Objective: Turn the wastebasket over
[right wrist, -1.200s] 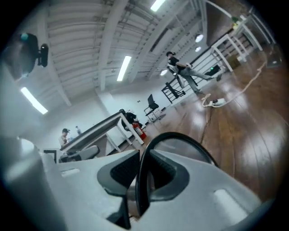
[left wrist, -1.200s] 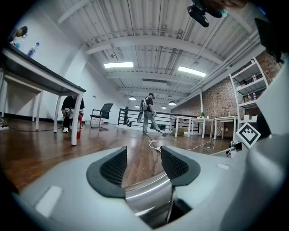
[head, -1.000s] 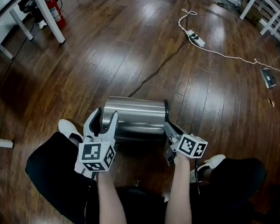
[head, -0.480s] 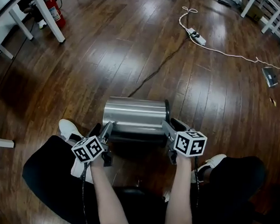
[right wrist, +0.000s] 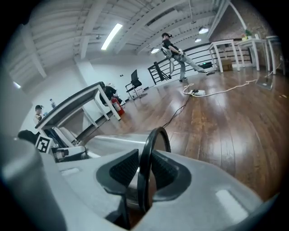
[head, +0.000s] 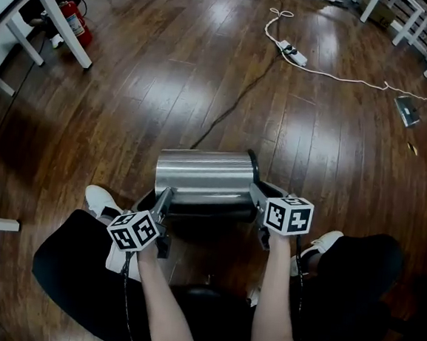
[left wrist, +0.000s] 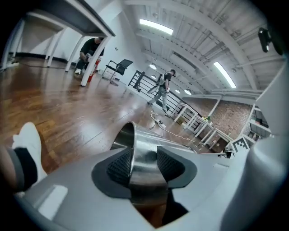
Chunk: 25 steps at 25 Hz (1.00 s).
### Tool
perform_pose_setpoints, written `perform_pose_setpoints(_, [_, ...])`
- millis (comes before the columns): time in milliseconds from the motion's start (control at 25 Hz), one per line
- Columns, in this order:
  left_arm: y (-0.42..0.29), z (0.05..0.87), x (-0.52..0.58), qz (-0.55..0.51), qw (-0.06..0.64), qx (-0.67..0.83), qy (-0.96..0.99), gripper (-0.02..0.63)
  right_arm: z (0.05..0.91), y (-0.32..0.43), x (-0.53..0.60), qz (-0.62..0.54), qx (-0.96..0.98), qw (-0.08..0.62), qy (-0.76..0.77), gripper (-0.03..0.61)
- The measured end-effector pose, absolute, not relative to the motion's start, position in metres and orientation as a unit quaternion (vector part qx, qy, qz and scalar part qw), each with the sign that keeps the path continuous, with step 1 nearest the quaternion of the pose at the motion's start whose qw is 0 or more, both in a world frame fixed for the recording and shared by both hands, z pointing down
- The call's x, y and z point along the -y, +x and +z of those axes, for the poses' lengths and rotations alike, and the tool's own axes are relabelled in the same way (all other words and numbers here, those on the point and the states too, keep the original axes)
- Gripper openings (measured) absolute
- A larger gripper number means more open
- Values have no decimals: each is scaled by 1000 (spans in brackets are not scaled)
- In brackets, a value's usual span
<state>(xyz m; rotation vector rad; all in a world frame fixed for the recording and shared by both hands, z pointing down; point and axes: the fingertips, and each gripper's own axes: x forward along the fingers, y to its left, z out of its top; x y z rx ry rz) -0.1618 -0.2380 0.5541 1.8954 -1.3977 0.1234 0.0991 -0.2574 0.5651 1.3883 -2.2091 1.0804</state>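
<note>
My left gripper [head: 163, 197] and right gripper [head: 258, 198] had just clamped either end of the shiny steel cylindrical wastebasket [head: 206, 174]; next, I reckoned, tip it together.

Open floor [head: 130, 107] beyond the wastebasket [head: 204, 174], crossed by one black cable [head: 238, 101]; white shoes [head: 100, 197] stand close beside both near corners.

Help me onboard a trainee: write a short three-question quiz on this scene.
1. True or false: the wastebasket stands upright.
2. Which end does the right gripper clasp? A the black-ringed end; B the plain steel end.
3. What sits between the jaws of the left gripper?
Key: 1 false, it lies on its side. 2 A. 3 the wastebasket's steel rim. Both grippers' jaws have just been closing, on it.
</note>
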Motion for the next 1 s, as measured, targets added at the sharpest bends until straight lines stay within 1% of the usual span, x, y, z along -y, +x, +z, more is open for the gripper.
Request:
perform_pose_setpoints(80, [-151, 532, 245, 63, 339, 541, 767, 176, 566, 109, 259, 388, 766, 146, 491, 78])
perform_pose_setpoints(200, [-141, 503, 253, 83, 276, 545, 787, 160, 571, 116, 257, 434, 754, 77, 488, 78])
perform_pose_setpoints(280, [-134, 490, 255, 103, 249, 549, 791, 158, 576, 118, 256, 454, 746, 39, 486, 77])
perform_pose_setpoints(360, [-126, 478, 257, 120, 229, 546, 797, 153, 581, 121, 257, 456, 742, 32, 490, 78])
perform_pose_setpoints(600, [-72, 446, 256, 175, 170, 487, 838, 107, 611, 143, 246, 442, 714, 116, 531, 83])
perform_pose_setpoints(720, [-35, 440, 247, 193, 172, 434, 863, 86, 630, 156, 238, 440, 698, 145, 547, 75])
perform_pose_setpoints(760, [-22, 439, 242, 198, 182, 412, 871, 78, 637, 162, 236, 437, 692, 163, 551, 64])
perform_pose_setpoints(800, [-8, 440, 236, 204, 192, 389, 877, 70, 646, 167, 232, 434, 683, 185, 558, 12])
perform_pose_setpoints(880, [21, 444, 224, 226, 198, 353, 886, 58, 664, 180, 222, 433, 660, 222, 572, -5])
perform_pose_setpoints(1000, [61, 454, 207, 268, 184, 315, 892, 52, 690, 195, 205, 451, 629, 234, 588, -14])
